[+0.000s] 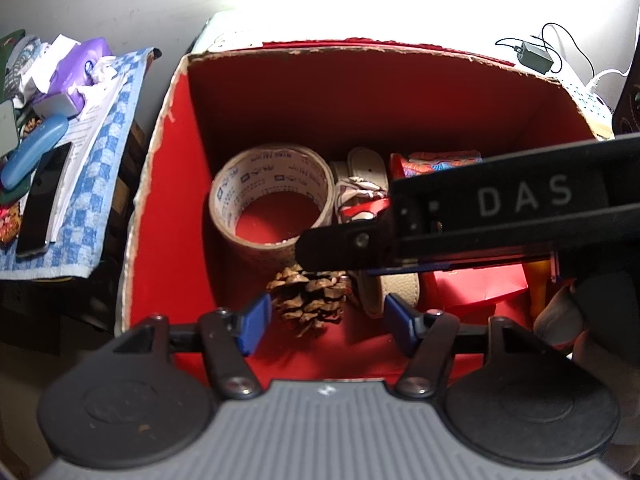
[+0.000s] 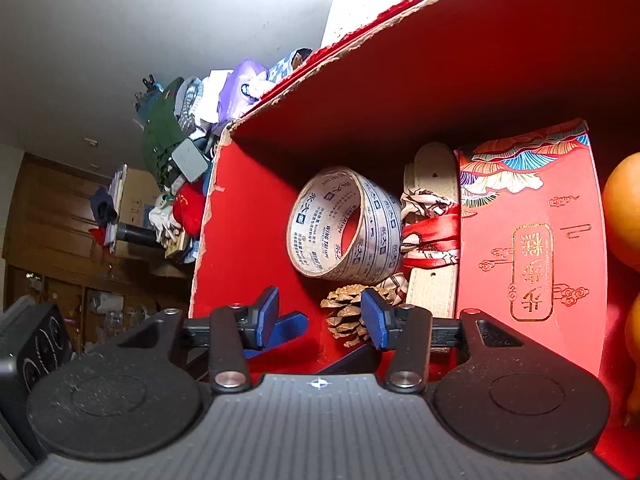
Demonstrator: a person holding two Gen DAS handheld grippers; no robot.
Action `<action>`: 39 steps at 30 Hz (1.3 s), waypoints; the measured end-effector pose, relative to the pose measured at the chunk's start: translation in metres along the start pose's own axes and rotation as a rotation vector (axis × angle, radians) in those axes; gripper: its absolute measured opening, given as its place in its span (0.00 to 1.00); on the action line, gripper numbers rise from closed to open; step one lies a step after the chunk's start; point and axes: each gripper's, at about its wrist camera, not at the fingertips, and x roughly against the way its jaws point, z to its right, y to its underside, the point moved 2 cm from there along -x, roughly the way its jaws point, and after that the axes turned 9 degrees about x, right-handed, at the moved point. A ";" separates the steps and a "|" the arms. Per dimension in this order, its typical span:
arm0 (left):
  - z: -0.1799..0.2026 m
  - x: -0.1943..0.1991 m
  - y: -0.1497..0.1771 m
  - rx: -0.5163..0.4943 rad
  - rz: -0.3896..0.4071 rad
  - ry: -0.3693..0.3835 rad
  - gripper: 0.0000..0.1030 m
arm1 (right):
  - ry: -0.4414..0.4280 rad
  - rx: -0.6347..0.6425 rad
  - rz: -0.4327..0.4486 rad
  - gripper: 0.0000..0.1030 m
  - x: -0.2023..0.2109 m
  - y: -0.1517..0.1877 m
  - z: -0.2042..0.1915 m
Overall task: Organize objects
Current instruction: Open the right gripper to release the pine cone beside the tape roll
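Left wrist view: the right gripper's black body crosses the red cardboard box (image 1: 280, 92), hiding much of the belt (image 1: 366, 168) and red packet (image 1: 472, 288). The left gripper (image 1: 324, 320) hangs with its blue pads apart, the scaly pinecone (image 1: 310, 296) between them on the box floor, untouched. A printed tape roll (image 1: 272, 200) lies behind.

Right wrist view: the right gripper (image 2: 320, 316) is likewise spread and empty. An orange (image 2: 624, 216) is cut off at the edge.
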 end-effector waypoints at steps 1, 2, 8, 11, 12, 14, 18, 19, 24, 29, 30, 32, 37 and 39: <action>0.000 0.000 0.000 0.000 0.001 0.000 0.65 | -0.001 -0.005 0.003 0.48 0.000 0.000 0.001; 0.000 0.000 0.001 0.001 0.001 0.000 0.65 | -0.002 -0.008 0.005 0.48 0.001 0.000 0.001; 0.000 -0.002 0.001 0.000 0.004 -0.001 0.66 | 0.017 0.003 0.006 0.48 0.001 0.000 -0.002; 0.000 -0.003 0.002 0.000 0.009 -0.003 0.66 | 0.034 0.017 0.001 0.48 0.000 0.000 -0.004; 0.000 -0.003 0.002 0.000 0.010 -0.003 0.66 | 0.037 0.019 0.000 0.48 0.000 0.000 -0.004; 0.001 -0.004 0.002 -0.001 0.012 -0.003 0.67 | 0.038 0.019 -0.003 0.48 0.000 0.000 -0.003; 0.001 -0.005 0.002 -0.001 0.010 -0.006 0.67 | 0.035 0.013 -0.004 0.48 0.000 0.001 -0.002; 0.001 -0.005 0.002 0.000 0.011 -0.006 0.67 | 0.034 0.015 -0.005 0.48 -0.001 0.000 -0.001; 0.001 -0.006 0.002 0.005 0.013 0.003 0.68 | 0.029 0.012 -0.004 0.48 0.000 0.001 -0.001; 0.001 -0.008 0.002 0.012 0.010 0.001 0.69 | 0.023 0.007 0.001 0.48 0.001 0.001 -0.001; 0.001 -0.008 0.002 0.012 0.011 -0.001 0.70 | 0.022 0.006 0.002 0.48 0.001 0.001 -0.001; 0.002 -0.009 0.002 0.013 0.011 -0.003 0.70 | 0.022 0.004 0.004 0.48 0.002 0.002 -0.001; 0.003 -0.011 0.002 0.013 0.009 -0.009 0.72 | 0.015 -0.005 0.010 0.48 0.003 0.002 0.000; 0.004 -0.012 0.002 0.012 0.007 -0.009 0.73 | 0.016 -0.007 0.013 0.48 0.003 0.002 -0.001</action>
